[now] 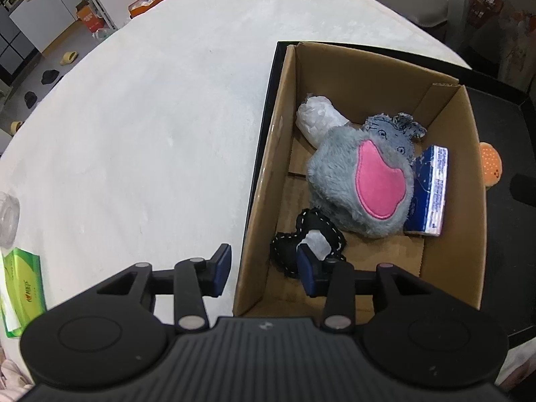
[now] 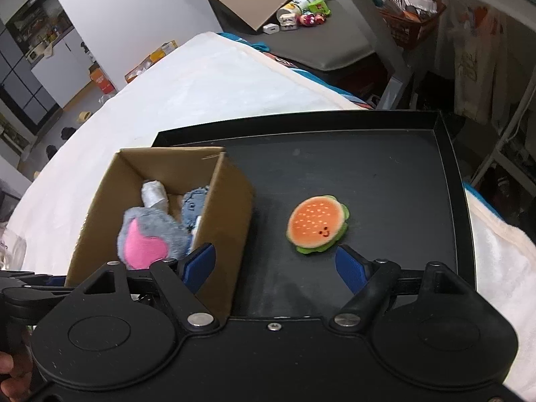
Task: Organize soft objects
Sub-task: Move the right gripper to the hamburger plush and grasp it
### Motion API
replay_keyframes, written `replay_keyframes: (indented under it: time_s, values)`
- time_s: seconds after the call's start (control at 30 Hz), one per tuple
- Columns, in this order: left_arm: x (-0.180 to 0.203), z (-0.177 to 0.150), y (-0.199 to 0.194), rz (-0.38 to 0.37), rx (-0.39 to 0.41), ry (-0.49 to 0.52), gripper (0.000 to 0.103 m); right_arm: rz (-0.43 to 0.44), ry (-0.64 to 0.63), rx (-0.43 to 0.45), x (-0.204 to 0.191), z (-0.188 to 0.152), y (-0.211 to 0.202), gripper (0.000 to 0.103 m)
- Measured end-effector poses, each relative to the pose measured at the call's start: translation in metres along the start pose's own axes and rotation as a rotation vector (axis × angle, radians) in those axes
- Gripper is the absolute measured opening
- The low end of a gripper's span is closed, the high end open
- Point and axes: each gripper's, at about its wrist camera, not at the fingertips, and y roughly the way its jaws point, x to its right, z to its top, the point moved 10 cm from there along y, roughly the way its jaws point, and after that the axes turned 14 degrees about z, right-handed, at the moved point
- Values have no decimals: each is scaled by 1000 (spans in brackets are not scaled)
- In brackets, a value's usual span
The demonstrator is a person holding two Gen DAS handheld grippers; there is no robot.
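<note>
Here both grippers' fingers (image 1: 221,269) (image 2: 350,266) gape wide — holding nothing.

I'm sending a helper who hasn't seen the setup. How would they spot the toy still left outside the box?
Find the black tray on the white blanket; a cardboard box fills its left part. The burger plush lies on the bare tray right of the box, ahead of the open right gripper: orange bun, green edge, tiny smile.

Green tissue pack (image 1: 21,288) cut off at left edge
</note>
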Motion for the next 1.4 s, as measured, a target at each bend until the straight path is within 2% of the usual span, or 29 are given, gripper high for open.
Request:
replay_keyframes:
  time_s: [0.13,0.33,0.47,0.63,0.93,0.97,1.03,1.07,1.13,1.17,1.2,1.4]
  values:
    - [3,3,2,17,-2,4,48,-4,31,1,19,-1,6,83]
    - [8,5,7,32,-17,19,49,-17,53,-11,38,-1,18,84]
    - [15,8,9,32,-21,32,50,-17,62,-23,43,-1,27,90]
    - [22,12,10,34,-20,44,56,-47,61,-40,48,0,40,90]
    - [25,12,14,36,-26,60,57,-77,64,-54,52,2,60,88]
    - [26,12,14,37,-26,62,57,-83,60,-58,52,1,62,85]
    - [26,13,14,40,-26,66,58,-103,50,-95,54,-5,67,70]
    - [26,13,14,40,-26,66,58,-109,52,-114,54,-7,70,54]
    - [25,13,13,39,-25,65,58,-116,58,-125,56,-10,71,37]
    - [26,13,13,38,-24,63,58,-124,55,-127,57,-11,70,18]
    - [25,13,13,36,-23,61,58,-127,64,-136,59,-12,69,7]
    - [23,8,11,36,-24,51,58,-116,77,-108,62,-10,51,0]
